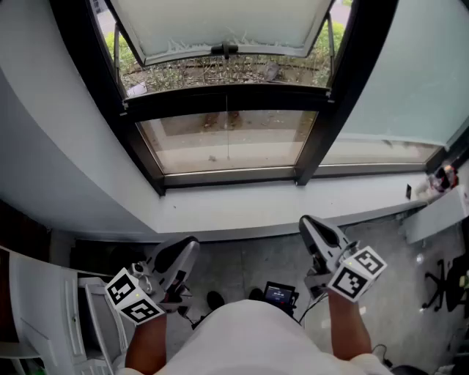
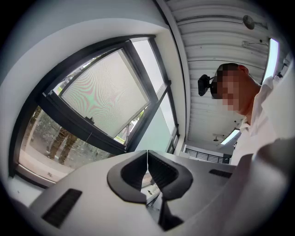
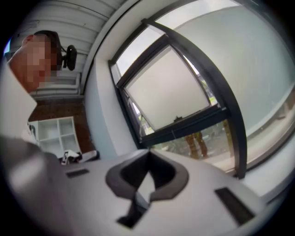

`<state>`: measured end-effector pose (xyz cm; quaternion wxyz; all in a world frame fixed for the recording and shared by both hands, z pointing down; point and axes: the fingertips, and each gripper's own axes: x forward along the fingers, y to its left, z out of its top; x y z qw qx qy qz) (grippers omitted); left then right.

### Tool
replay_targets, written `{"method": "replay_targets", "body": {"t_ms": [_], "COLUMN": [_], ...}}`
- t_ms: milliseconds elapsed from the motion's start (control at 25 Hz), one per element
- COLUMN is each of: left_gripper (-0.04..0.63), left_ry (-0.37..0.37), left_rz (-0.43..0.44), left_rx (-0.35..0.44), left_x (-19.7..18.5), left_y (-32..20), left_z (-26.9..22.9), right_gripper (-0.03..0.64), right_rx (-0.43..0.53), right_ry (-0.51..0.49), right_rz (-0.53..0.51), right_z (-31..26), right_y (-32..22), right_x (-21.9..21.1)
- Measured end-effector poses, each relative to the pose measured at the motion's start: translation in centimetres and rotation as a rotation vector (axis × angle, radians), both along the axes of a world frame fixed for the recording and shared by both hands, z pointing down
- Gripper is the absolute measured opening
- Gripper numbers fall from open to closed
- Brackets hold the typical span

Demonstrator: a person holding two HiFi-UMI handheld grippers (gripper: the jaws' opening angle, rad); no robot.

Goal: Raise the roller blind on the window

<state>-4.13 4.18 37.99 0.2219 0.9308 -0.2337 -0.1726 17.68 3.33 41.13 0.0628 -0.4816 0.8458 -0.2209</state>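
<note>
A white roller blind (image 1: 220, 22) hangs part-way down the black-framed window (image 1: 227, 95). Its bottom bar carries a small dark pull (image 1: 224, 50), and a thin cord (image 1: 227, 128) dangles below it. My left gripper (image 1: 192, 245) and right gripper (image 1: 306, 223) are held low in front of the sill, well short of the blind, and both are shut with nothing between their jaws. The left gripper view shows the blind (image 2: 106, 87) beyond the shut left gripper (image 2: 147, 159). The right gripper view shows the blind (image 3: 168, 87) above the shut right gripper (image 3: 148, 156).
A white window sill (image 1: 278, 209) runs under the glass. White shelving (image 1: 44, 307) stands at the lower left. At the right are a cluttered ledge (image 1: 440, 183) and a chair base (image 1: 440, 282). A small device with a screen (image 1: 278, 295) lies on the floor.
</note>
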Motion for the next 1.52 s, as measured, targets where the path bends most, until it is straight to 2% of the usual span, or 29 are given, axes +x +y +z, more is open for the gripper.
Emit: {"method": "replay_targets", "body": {"t_ms": [400,720,960,1200,1520], "left_gripper": [0.029,0.029,0.029,0.029,0.031], "left_ry": [0.0,-0.029,-0.119,-0.207,-0.309], "left_rz": [0.007,0.024,0.013,-0.026,-0.081], "left_rx": [-0.003,0.008,0.045,0.056,0.088], "left_x": [-1.9,-4.3,-6.8,-9.2,-10.6], "left_y": [-0.1,-1.0,-2.1,-4.6,-7.6], "left_z": [0.3,0.7,1.7,3.6,5.4], "right_gripper": [0.021,0.023,0.025,0.026,0.028], "right_rx": [-0.007,-0.02,-0.025,-0.008,-0.01], "right_ry": [0.027,0.03,-0.002,0.107,0.202], "right_rz": [-0.007,0.026,0.056,0.092,0.067], "right_z": [0.1,0.6,0.6,0.9,1.8], "right_y": [0.2,-0.5,-1.5,-2.9,-4.9], "right_x": [-2.2,-4.3,-6.6,-8.6,-10.4]}}
